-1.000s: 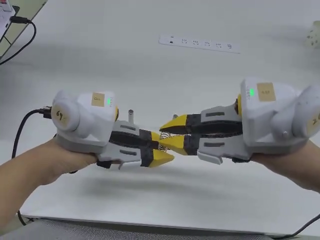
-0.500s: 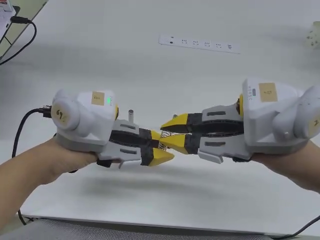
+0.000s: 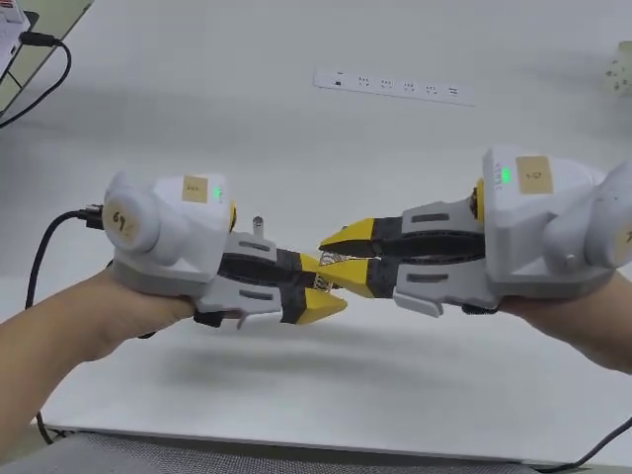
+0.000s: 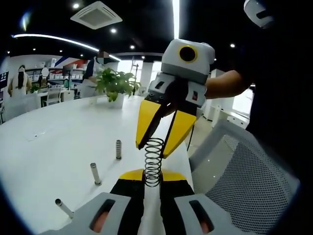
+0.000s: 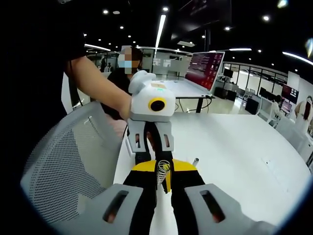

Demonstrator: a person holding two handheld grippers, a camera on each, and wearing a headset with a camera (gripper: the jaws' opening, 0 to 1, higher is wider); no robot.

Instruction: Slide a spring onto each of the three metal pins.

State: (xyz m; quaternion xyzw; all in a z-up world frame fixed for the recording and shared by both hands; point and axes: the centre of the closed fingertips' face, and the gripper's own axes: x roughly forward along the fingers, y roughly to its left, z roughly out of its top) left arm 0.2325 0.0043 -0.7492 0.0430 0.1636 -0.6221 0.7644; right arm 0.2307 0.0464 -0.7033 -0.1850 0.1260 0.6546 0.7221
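1. The left gripper (image 4: 152, 176) was pinching the lower end of the spring (image 4: 153, 159) between its yellow tips.
2. The spring stuck straight out ahead of those jaws, along their line and clear of the table (image 3: 296, 148).
3. The right gripper (image 4: 152, 150) faced the left one tip to tip. Its jaws were spread in a V, one on either side of the spring's free end and not closed on it.
4. In the right gripper view, the spring sat just ahead of that gripper's own tips, between them and the left gripper.
5. Left of the left gripper's jaws, three pins stood in a row on the table, all apart from the jaws: the near pin (image 4: 63, 208), the middle pin (image 4: 95, 174) and the far pin (image 4: 118, 149).
6. The far pin's shaft looked ridged. Whether a spring sat on it could not be told.
7. Well beyond both grippers, a power strip (image 3: 393, 86) lay on the table.
8. A cable (image 3: 44, 252) ran from the left gripper's rear.
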